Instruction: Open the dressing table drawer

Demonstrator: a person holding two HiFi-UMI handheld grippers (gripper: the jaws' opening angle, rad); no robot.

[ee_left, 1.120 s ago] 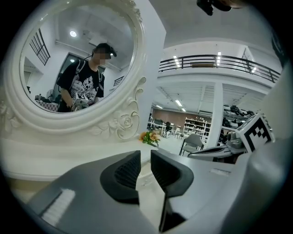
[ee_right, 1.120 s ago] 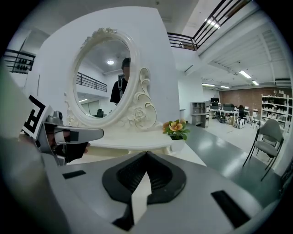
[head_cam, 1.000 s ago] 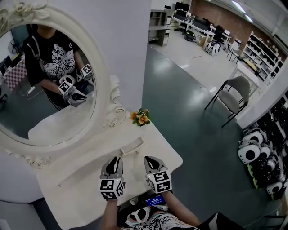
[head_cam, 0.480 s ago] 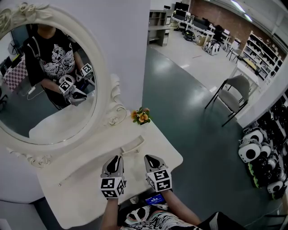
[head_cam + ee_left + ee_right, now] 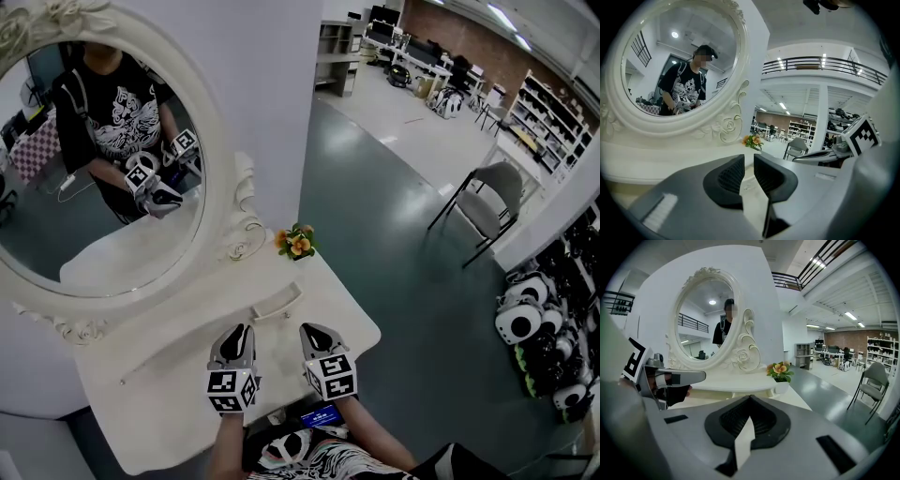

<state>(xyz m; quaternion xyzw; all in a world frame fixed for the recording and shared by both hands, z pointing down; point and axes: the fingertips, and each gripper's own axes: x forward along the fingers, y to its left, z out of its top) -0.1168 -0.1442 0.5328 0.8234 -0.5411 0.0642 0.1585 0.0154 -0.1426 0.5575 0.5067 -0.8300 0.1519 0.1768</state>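
A white dressing table (image 5: pixel 169 394) stands under an oval mirror (image 5: pixel 103 187). A low raised ledge (image 5: pixel 187 349) runs along its back, with a small curved handle-like piece (image 5: pixel 277 307) at its right end; no drawer front shows plainly. My left gripper (image 5: pixel 236 337) hovers over the tabletop's front middle. Its jaws stand a narrow gap apart with nothing between them (image 5: pixel 749 161). My right gripper (image 5: pixel 317 336) is beside it, shut and empty, its pads meeting at the tips (image 5: pixel 750 401). Both point toward the ledge and touch nothing.
An orange flower pot (image 5: pixel 295 244) sits at the table's back right corner. The mirror reflects a person holding both grippers. A grey chair (image 5: pixel 487 202) stands on the open floor to the right. Black and white gear (image 5: pixel 539 337) is stacked at the far right.
Both grippers hold still over the tabletop. Only the head view has shifted a little.
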